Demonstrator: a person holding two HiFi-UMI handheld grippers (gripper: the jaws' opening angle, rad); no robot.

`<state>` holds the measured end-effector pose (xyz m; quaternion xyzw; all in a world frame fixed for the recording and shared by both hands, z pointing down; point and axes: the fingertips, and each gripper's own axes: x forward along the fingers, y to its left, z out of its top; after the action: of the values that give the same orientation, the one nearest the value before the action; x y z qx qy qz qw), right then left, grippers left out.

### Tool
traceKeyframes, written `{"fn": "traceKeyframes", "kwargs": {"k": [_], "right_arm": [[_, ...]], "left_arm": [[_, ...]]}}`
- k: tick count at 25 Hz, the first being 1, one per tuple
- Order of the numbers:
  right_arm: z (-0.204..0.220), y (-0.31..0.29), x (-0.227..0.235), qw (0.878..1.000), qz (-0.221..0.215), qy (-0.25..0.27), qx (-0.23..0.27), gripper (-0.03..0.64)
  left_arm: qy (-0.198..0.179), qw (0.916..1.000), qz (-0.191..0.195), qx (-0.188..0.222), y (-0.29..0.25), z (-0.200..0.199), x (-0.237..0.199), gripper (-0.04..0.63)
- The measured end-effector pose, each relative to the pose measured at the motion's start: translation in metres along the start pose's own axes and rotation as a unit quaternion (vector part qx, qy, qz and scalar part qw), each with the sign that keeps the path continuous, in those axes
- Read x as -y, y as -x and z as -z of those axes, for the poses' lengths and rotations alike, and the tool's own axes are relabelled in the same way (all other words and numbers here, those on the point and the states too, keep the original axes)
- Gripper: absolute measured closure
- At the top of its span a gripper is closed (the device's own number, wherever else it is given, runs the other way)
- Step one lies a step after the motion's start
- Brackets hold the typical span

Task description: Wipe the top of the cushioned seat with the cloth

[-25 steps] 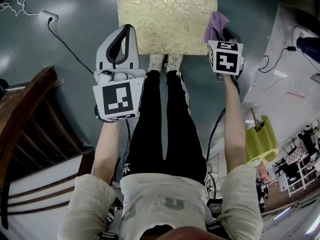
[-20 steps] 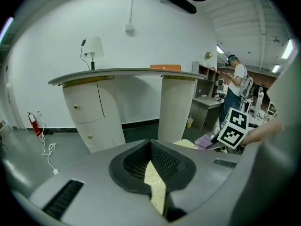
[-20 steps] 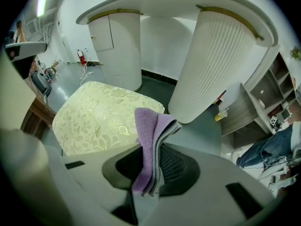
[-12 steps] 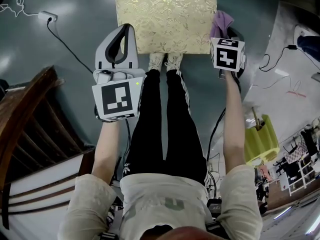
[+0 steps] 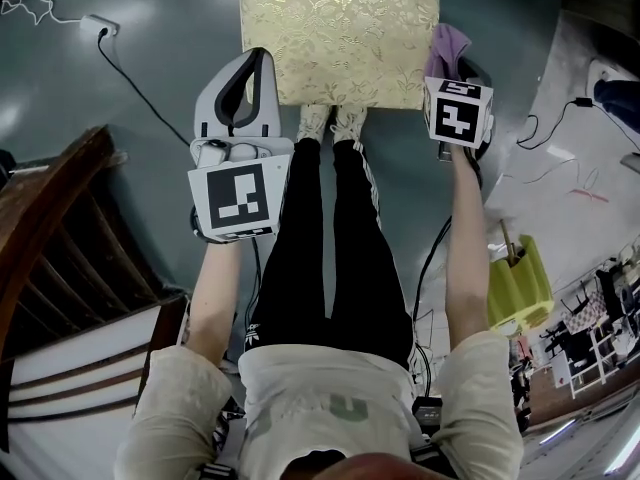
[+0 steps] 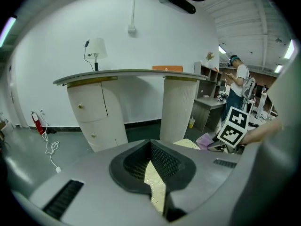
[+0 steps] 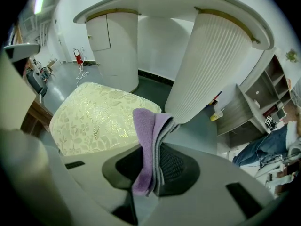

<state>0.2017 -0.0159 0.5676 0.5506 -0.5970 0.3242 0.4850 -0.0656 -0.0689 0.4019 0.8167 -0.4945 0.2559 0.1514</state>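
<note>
Head view hides the right gripper's point(image 7: 153, 171) jaws under its marker cube point(image 5: 458, 113); only the purple cloth point(image 5: 446, 46) pokes out past the cube, at the right edge of the gold cushioned seat point(image 5: 340, 38), and whether it touches the fabric cannot be told; right gripper view shows the jaws clamped on the folded cloth, which stands up between them with the seat lying to the left and beyond. Left gripper point(image 6: 157, 182) covers the seat's near left corner; its jaws are drawn together on nothing, with a thin slit through which a strip of gold fabric shows. The person's shoes point(image 5: 332, 123) meet the seat's near edge; the legs under the seat are out of sight. Bare grey floor point(image 5: 180, 28) lies left of the seat, crossed by a black cable point(image 5: 130, 83) from a white socket point(image 5: 100, 30); a dark wooden frame point(image 5: 50, 218) is cut off at the left; a white ribbed column point(image 7: 211, 65) stands beyond the seat's far right corner.
</note>
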Motion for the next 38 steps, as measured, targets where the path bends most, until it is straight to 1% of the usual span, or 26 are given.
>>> {"fn": "traceKeyframes", "kwargs": {"k": [2, 5, 7, 9, 11, 13, 15, 19, 23, 25, 26, 27, 28, 30, 31, 32, 35, 36, 38], "right_arm": [[-0.013, 0.017, -0.009, 1.0, -0.003, -0.001, 0.023, 0.526], [-0.041, 0.064, -0.032, 0.996, -0.024, -0.014, 0.08, 0.526], [-0.067, 0.106, -0.05, 0.991, -0.044, -0.028, 0.126, 0.526], [-0.09, 0.145, -0.066, 0.983, -0.059, -0.043, 0.169, 0.526], [-0.107, 0.173, -0.08, 0.975, -0.071, -0.062, 0.2, 0.526], [-0.116, 0.187, -0.092, 0.97, -0.084, -0.081, 0.213, 0.526], [-0.121, 0.192, -0.103, 0.967, -0.096, -0.09, 0.217, 0.526], [-0.127, 0.191, -0.118, 0.967, -0.102, -0.076, 0.221, 0.526], [-0.126, 0.182, -0.134, 0.969, -0.109, -0.051, 0.215, 0.526], [-0.123, 0.173, -0.149, 0.968, -0.132, -0.051, 0.206, 0.526], [-0.122, 0.165, -0.159, 0.966, -0.154, -0.059, 0.201, 0.526], [-0.12, 0.156, -0.171, 0.961, -0.182, -0.074, 0.194, 0.526], [-0.118, 0.145, -0.184, 0.954, -0.217, -0.094, 0.185, 0.526], [-0.112, 0.119, -0.215, 0.935, -0.288, -0.14, 0.155, 0.526], [-0.107, 0.107, -0.232, 0.928, -0.312, -0.154, 0.137, 0.526], [-0.102, 0.095, -0.248, 0.925, -0.324, -0.157, 0.119, 0.526], [-0.08, 0.066, -0.29, 0.936, -0.326, -0.111, 0.072, 0.526], [-0.074, 0.058, -0.298, 0.937, -0.329, -0.101, 0.058, 0.526], [-0.066, 0.046, -0.309, 0.934, -0.339, -0.106, 0.032, 0.526]], "left_arm": [[0.005, 1.0, -0.007, 0.003, 0.003, -0.003, -0.004, 0.589], [0.021, 0.9996, -0.016, 0.005, 0.013, -0.009, -0.009, 0.589], [0.032, 0.9993, -0.021, 0.008, 0.02, -0.017, -0.012, 0.589], [0.034, 0.999, -0.027, 0.011, 0.028, -0.024, -0.016, 0.589], [0.037, 0.9987, -0.032, 0.016, 0.034, -0.03, -0.019, 0.589], [0.039, 0.9985, -0.035, 0.019, 0.039, -0.034, -0.022, 0.589], [0.042, 0.9981, -0.038, 0.024, 0.044, -0.038, -0.024, 0.589], [0.048, 0.9971, -0.048, 0.034, 0.049, -0.04, -0.032, 0.589], [0.046, 0.9968, -0.058, 0.029, 0.054, -0.031, -0.043, 0.589], [0.044, 0.9965, -0.066, 0.026, 0.057, -0.026, -0.05, 0.589], [0.045, 0.9962, -0.071, 0.024, 0.059, -0.024, -0.053, 0.589], [0.047, 0.9957, -0.076, 0.022, 0.06, -0.022, -0.055, 0.589], [0.05, 0.9952, -0.081, 0.021, 0.061, -0.02, -0.057, 0.589], [0.052, 0.9945, -0.09, 0.016, 0.063, -0.015, -0.063, 0.589], [0.052, 0.9943, -0.093, 0.013, 0.065, -0.011, -0.067, 0.589], [0.051, 0.9941, -0.096, 0.008, 0.068, -0.006, -0.071, 0.589], [0.056, 0.9925, -0.109, 0.003, 0.073, 0.004, -0.079, 0.589], [0.059, 0.9919, -0.113, 0.004, 0.072, 0.006, -0.078, 0.589], [0.061, 0.991, -0.119, 0.002, 0.068, 0.009, -0.076, 0.589]]}}
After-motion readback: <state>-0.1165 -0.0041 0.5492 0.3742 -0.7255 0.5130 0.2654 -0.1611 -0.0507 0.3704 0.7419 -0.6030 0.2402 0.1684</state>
